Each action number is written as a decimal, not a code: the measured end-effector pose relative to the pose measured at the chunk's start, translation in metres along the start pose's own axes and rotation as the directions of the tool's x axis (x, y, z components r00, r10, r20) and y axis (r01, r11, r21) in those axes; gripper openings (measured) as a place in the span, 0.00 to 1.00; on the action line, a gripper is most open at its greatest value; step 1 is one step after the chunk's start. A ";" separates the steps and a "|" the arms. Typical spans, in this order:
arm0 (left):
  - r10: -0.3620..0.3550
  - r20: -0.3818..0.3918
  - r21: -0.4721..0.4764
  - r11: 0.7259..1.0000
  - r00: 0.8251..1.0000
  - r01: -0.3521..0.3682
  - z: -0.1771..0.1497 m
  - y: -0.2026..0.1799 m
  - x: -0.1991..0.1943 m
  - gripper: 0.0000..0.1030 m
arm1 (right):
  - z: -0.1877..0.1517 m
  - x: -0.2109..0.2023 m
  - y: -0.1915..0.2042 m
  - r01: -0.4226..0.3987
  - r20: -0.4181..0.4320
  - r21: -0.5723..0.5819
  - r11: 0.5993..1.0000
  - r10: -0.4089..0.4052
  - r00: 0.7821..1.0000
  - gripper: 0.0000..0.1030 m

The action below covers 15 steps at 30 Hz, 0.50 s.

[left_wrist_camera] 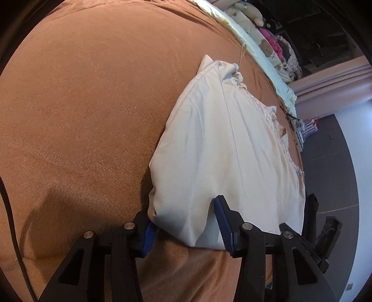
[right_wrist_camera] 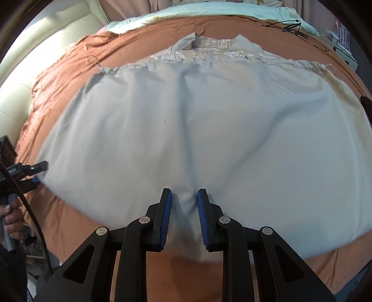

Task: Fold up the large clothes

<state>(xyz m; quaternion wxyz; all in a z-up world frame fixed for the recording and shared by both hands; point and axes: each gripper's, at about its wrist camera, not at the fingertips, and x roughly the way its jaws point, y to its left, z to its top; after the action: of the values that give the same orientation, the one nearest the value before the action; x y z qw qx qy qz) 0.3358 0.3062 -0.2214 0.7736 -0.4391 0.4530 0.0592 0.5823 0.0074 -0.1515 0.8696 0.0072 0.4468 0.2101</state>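
A large cream garment [left_wrist_camera: 223,144] lies spread flat on a brown blanket [left_wrist_camera: 88,111], its gathered, lace-trimmed end farthest from me. My left gripper [left_wrist_camera: 181,206] straddles its near corner: the blue pads [left_wrist_camera: 148,232] stand well apart, with a thick fold of cloth loosely between them. In the right wrist view the same garment [right_wrist_camera: 209,120] fills the middle. There my right gripper [right_wrist_camera: 184,190] is shut on a ridge of its near hem, and creases run toward the pads. The left gripper [right_wrist_camera: 34,168] shows at the garment's left edge, held by a hand [right_wrist_camera: 11,220].
A pale sheet [right_wrist_camera: 209,10] and plush toys [left_wrist_camera: 246,14] line the far side of the bed. A cream padded headboard [right_wrist_camera: 46,46] stands to the left. A black cord [right_wrist_camera: 293,26] lies on the blanket's far right. The dark floor [left_wrist_camera: 334,167] drops off beyond the bed edge.
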 end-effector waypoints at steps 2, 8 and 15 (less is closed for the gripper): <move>0.005 0.010 -0.017 1.000 1.000 -0.005 -0.001 0.000 -0.001 0.47 | 0.010 0.012 -0.002 0.036 -0.002 -0.005 0.999 -0.036 0.999 0.19; 0.006 0.038 -0.068 0.998 0.999 -0.003 -0.004 0.002 -0.005 0.47 | 0.053 0.034 -0.009 0.085 0.006 0.025 0.996 -0.086 0.996 0.19; 0.023 0.068 -0.125 0.992 0.997 -0.015 -0.006 0.006 -0.004 0.47 | 0.098 0.059 -0.020 0.096 0.005 0.053 0.994 -0.096 0.995 0.14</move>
<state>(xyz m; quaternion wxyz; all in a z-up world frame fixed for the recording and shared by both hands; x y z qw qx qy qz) 0.3269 0.3062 -0.2233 0.7594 -0.4798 0.4254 0.1098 0.6959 0.0281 -0.1421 0.8798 0.0095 0.4490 0.1560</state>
